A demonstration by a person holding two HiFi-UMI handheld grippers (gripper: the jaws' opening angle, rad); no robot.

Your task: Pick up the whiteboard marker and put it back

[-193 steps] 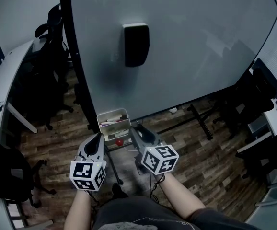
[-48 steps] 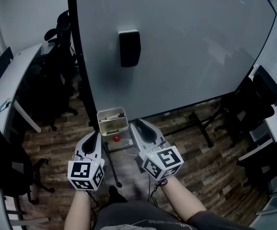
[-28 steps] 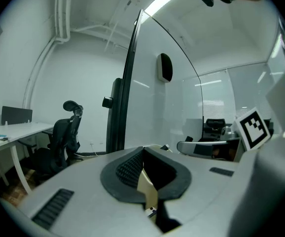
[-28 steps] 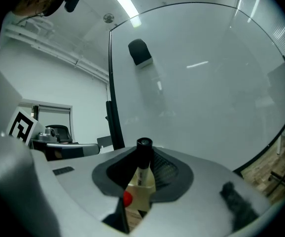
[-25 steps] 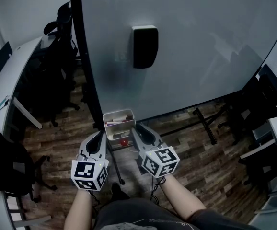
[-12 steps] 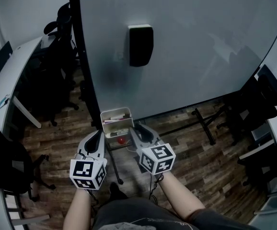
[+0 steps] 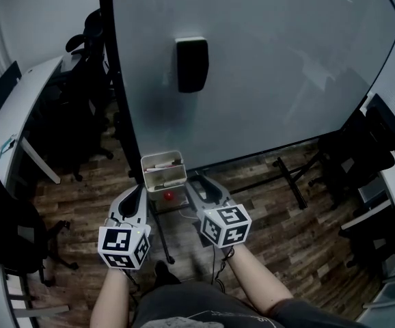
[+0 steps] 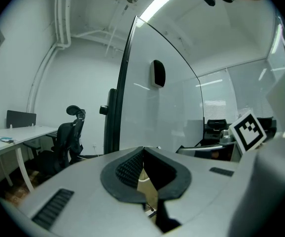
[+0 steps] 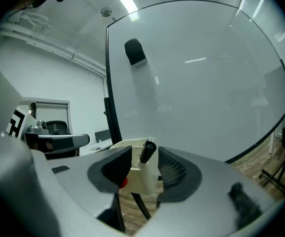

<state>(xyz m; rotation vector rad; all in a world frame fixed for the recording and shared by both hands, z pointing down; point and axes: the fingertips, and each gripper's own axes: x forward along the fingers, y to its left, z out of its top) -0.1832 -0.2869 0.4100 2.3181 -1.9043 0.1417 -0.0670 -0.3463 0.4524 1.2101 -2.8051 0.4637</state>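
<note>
The left gripper (image 8: 143, 150) has its 2 jaws pressed together, empty. The right gripper (image 9: 145, 155) has just opened its jaws wide (gripping nothing). Between them the whiteboard marker (image 9: 148, 151) stands tilted in the white tray (image 9: 141, 179), black cap up. Beyond is the whiteboard (image 9: 206, 83).

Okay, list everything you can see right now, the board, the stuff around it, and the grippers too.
whiteboard: one, pale grey, dark frame, fills the upper middle
eraser: one, black, stuck on the board
box: one, white, at the board's lower left corner
whiteboard marker: one clear, black cap, standing tilted in the box
red round thing: one, just below the box
office chairs: several, black, at left and right
desk: one, white, far left
floor: brown wood planks
left gripper: grey, jaws together, empty
right gripper: grey, jaws just opened, marker between them, not pressed
</note>
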